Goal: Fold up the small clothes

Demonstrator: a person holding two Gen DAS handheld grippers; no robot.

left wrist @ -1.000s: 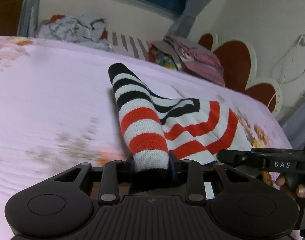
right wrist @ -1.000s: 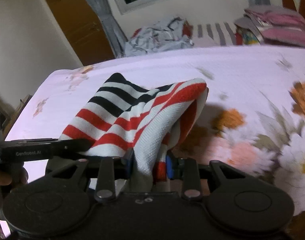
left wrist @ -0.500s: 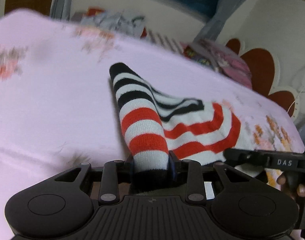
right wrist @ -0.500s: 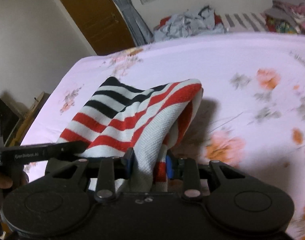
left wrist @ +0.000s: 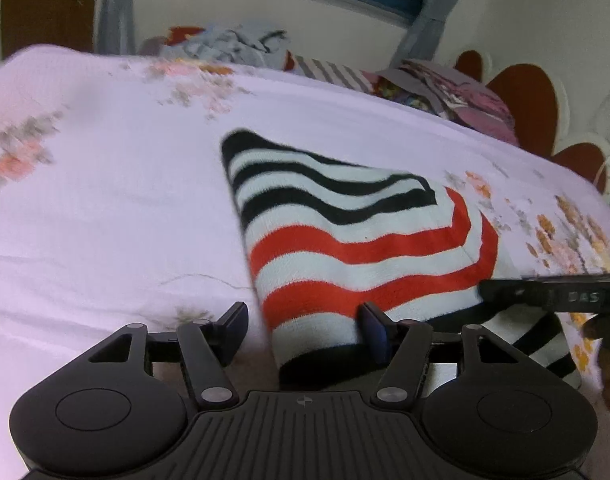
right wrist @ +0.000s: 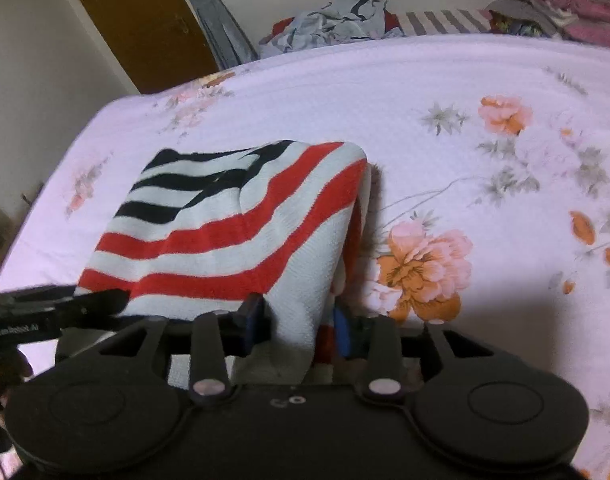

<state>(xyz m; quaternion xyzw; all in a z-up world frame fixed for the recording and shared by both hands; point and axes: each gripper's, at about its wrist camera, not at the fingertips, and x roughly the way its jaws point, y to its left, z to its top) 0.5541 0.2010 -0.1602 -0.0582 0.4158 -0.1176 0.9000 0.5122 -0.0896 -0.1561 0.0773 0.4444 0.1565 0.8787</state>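
Left tool (left wrist: 304, 330): jaws stand wide apart, with the hem of the striped garment (left wrist: 357, 248) lying between them. The left pad is clear of the cloth; the right pad sits against or just beside the fabric edge – nothing is pinched.

Right tool (right wrist: 298, 322): jaws spread partway, a bunched fold of the same garment (right wrist: 241, 232) passing between them. The left pad appears to touch the cloth; a gap shows at the right pad. No firm clamp is evident.

Striped garment: knitted, with black-and-white bands at the far end and red-and-white bands nearer the tools. It rests on the bed (left wrist: 105, 200) at the near edge, roughly mid-width, folded over on itself with its right side rounded and doubled. In the left wrist view the right tool's body (left wrist: 553, 292) crosses over the garment's near right corner – more striped cloth shows beneath it.

Bed: covered with a pale pink floral sheet (right wrist: 465, 128). Along its far edge lie a crumpled grey cloth heap (right wrist: 333, 20), a striped piece, and a stack of pink folded items (right wrist: 577, 20) toward the far right corner
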